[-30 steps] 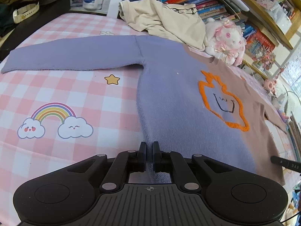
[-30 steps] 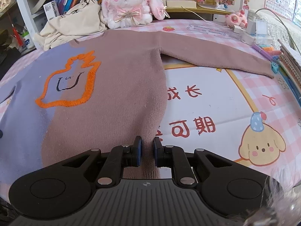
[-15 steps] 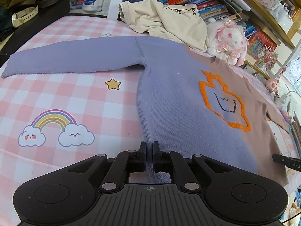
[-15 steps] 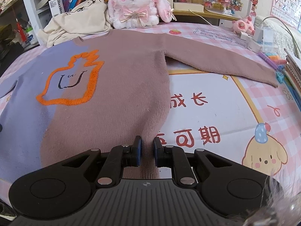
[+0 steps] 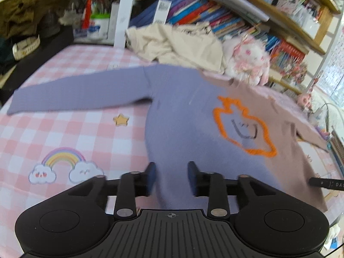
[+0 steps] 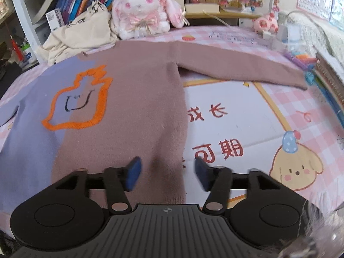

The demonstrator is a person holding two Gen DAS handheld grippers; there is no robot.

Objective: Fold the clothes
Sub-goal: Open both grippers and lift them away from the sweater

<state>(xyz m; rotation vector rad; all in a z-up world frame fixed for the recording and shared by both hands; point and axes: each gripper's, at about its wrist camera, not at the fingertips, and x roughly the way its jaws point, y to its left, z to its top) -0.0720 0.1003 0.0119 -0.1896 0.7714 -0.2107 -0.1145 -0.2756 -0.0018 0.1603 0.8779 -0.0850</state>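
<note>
A two-tone sweater (image 5: 189,116), lilac on one half and brown on the other with an orange outlined figure (image 6: 79,103) on the chest, is spread flat and face up on a pink checked cloth (image 5: 64,133), both sleeves stretched out to the sides. Its hem is laid nearest the cameras. The left gripper (image 5: 171,177) is held over the lilac hem corner; its jaws have just been opening and are now parted, the knit seen between them but not pressed by the pads. The right gripper (image 6: 166,173) is held over the brown hem corner, its jaws likewise just opened wide, the fabric edge lying loose between them. A cream garment (image 6: 81,34) and a plush rabbit (image 6: 144,10) are seen beyond the collar, before shelves of books (image 5: 193,15).
</note>
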